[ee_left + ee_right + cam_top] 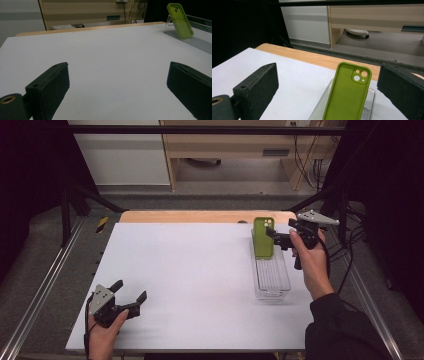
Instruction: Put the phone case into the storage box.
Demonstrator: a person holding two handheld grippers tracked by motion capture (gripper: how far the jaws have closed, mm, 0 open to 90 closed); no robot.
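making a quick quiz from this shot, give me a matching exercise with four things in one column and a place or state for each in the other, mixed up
Things:
1. green phone case
2. clear tray
3. left gripper
4. right gripper

Places or states:
A. open, low over the near left corner of the white table
B. lying lengthwise along the table's right side
C. propped upright at the far end of the tray
D. open, right beside the case at the table's far right

Pairs: 1-C, 2-B, 3-A, 4-D

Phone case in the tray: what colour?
Lime green phone case; it shows best in the right gripper view.
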